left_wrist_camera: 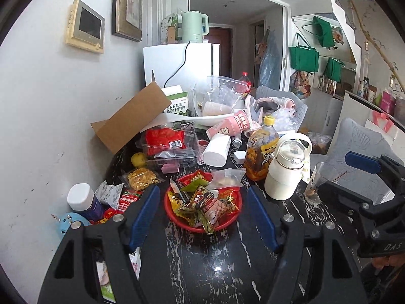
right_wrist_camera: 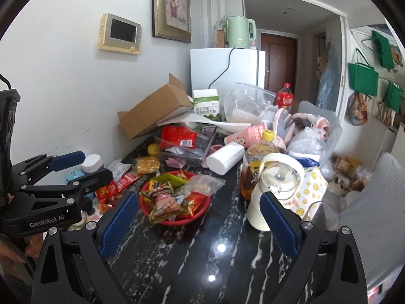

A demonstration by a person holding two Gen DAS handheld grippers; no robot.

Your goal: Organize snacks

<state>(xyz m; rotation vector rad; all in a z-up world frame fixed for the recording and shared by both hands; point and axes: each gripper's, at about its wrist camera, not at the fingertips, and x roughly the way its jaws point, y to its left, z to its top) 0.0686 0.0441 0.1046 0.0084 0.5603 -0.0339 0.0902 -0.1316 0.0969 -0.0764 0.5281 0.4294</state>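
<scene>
Both tongs spread, empty: left tongs (left_wrist_camera: 202,217) above bare bench (left_wrist_camera: 202,266), right tongs (right_wrist_camera: 200,225) likewise. Red bowl (left_wrist_camera: 202,225) ahead already holds snack packets (left_wrist_camera: 205,202). Between picks, probably. Next: grab loose red packets (right_wrist_camera: 111,190) left of the bowl.

White wall (right_wrist_camera: 63,96) carrying a framed picture (right_wrist_camera: 172,7) and intercom panel (right_wrist_camera: 121,33); white fridge (right_wrist_camera: 225,68) standing behind the black marble bench (right_wrist_camera: 202,266); green bags (right_wrist_camera: 362,78) hanging rightward; daylight reflecting off the benchtop.

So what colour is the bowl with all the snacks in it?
Red. The snack bowl shows best in the left wrist view.
</scene>
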